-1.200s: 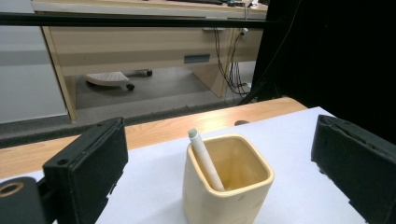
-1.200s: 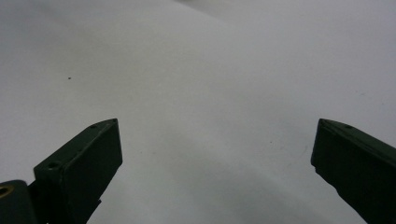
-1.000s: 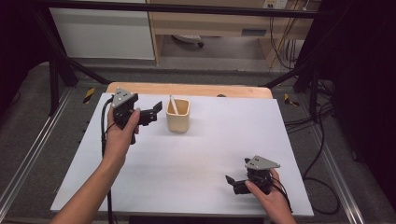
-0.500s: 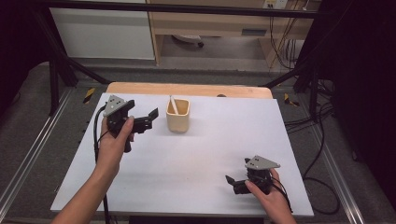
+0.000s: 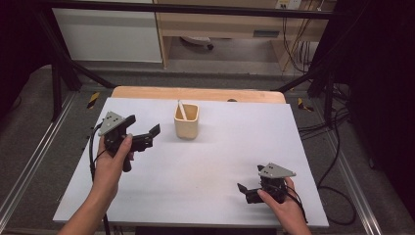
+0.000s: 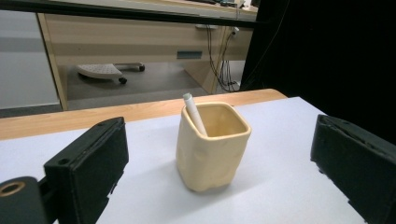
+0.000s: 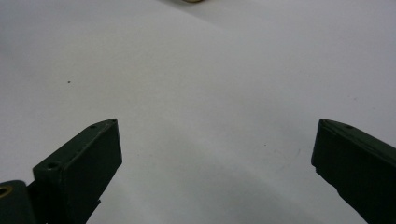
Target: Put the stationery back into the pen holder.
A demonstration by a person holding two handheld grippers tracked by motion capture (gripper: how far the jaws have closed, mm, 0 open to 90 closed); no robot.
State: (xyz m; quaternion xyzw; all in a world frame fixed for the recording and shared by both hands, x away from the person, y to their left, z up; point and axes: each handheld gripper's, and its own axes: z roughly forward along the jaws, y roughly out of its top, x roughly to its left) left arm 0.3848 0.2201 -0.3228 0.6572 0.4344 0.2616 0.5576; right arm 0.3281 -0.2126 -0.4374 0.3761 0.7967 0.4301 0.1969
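Observation:
A pale yellow squarish cup [image 5: 186,125] stands upright at the back middle of the white tabletop [image 5: 205,166], with a white stick [image 5: 181,109] leaning inside it. My left gripper [image 5: 150,137] hovers just left of the cup, open and empty, and points at it. From the left gripper view, the cup [image 6: 210,154] and stick [image 6: 194,114] sit a short way beyond the wide-apart jaws of the left gripper [image 6: 219,126]. My right gripper [image 5: 244,192] rests low at the front right, open, and faces left. In its own view the right gripper [image 7: 218,126] holds nothing over bare white surface.
A wooden strip [image 5: 195,93] borders the table's far edge. Black frame bars [image 5: 63,73] and cables [image 5: 337,147] flank the table on the floor. Behind stands a wooden desk [image 6: 140,37] with a chair base [image 6: 105,71] under it.
My left gripper has drawn back from the cup, moving left and toward the person. The right gripper and the cup have stayed put.

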